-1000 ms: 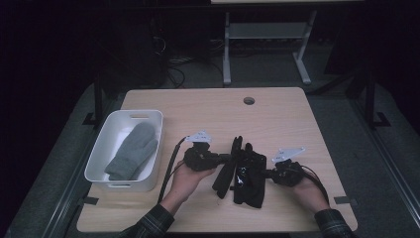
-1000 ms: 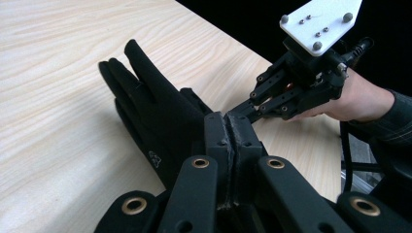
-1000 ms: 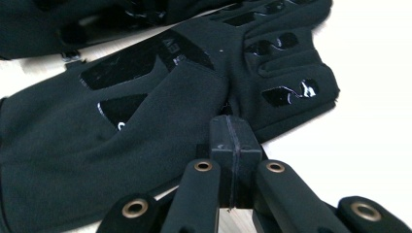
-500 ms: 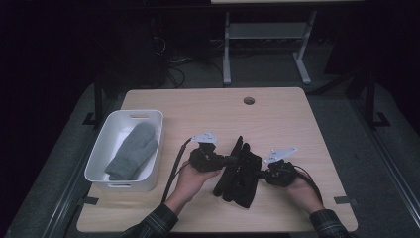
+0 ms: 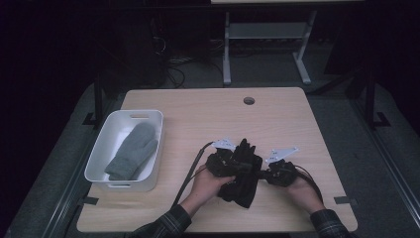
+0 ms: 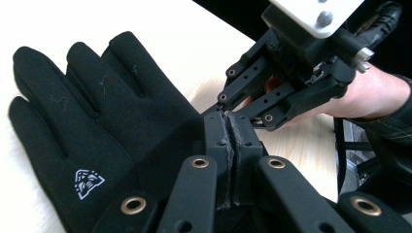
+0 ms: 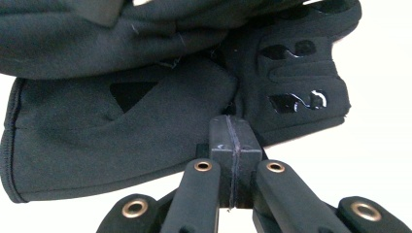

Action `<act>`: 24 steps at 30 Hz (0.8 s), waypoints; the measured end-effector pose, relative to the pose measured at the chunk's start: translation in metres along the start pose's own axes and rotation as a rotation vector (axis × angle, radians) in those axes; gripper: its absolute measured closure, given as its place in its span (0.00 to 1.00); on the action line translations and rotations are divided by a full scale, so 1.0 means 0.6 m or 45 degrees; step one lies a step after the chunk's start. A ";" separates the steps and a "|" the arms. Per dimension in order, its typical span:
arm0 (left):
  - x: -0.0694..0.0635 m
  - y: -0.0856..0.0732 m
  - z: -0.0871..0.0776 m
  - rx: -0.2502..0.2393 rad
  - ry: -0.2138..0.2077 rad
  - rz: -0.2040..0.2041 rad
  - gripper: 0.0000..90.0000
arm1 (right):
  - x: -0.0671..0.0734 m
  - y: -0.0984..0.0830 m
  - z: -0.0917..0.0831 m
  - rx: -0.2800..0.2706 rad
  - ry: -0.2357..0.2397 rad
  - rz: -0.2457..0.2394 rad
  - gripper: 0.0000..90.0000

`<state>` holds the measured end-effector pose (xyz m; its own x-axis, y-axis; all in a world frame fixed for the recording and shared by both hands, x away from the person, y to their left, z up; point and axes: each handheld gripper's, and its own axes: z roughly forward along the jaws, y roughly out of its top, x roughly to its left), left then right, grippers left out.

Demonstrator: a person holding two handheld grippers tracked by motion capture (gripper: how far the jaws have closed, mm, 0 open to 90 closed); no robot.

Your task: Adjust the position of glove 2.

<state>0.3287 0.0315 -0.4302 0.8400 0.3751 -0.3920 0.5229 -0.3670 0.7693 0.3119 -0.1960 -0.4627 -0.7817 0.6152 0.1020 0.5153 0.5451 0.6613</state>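
A black glove [image 5: 242,173] lies on the tabletop [image 5: 277,114] near the middle of its near edge, fingers pointing towards the far edge; the left gripper [image 5: 229,163] meets it from the left, the right gripper [image 5: 262,174] from the right; both sets of jaws are pressed together — each pinching the glove's fabric at its edge; a small white emblem shows on the glove's back in the left gripper view; a white bin [image 5: 148,119] by the left edge holds a grey mitten [image 5: 131,151].

Black glove [image 5: 242,172], flat on table [image 5: 208,114]
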 end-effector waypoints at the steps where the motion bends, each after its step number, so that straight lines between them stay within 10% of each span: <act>1: 0.001 0.000 0.002 -0.002 -0.007 0.005 0.95 | -0.003 -0.001 -0.003 -0.004 -0.008 0.003 1.00; 8: -0.002 -0.003 0.005 0.024 -0.014 0.050 0.91 | -0.035 -0.018 -0.035 -0.075 -0.098 0.089 0.84; 15: -0.016 -0.016 0.020 0.114 -0.007 0.135 0.99 | -0.070 -0.044 -0.045 -0.093 -0.214 0.171 0.43; 24: -0.018 -0.041 0.051 0.245 -0.009 0.139 0.99 | -0.097 -0.064 -0.044 -0.067 -0.298 0.230 0.28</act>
<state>0.3111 0.0103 -0.4607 0.8937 0.3188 -0.3158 0.4465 -0.5613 0.6969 0.3282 -0.2677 -0.4744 -0.5732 0.8178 0.0514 0.6152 0.3881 0.6862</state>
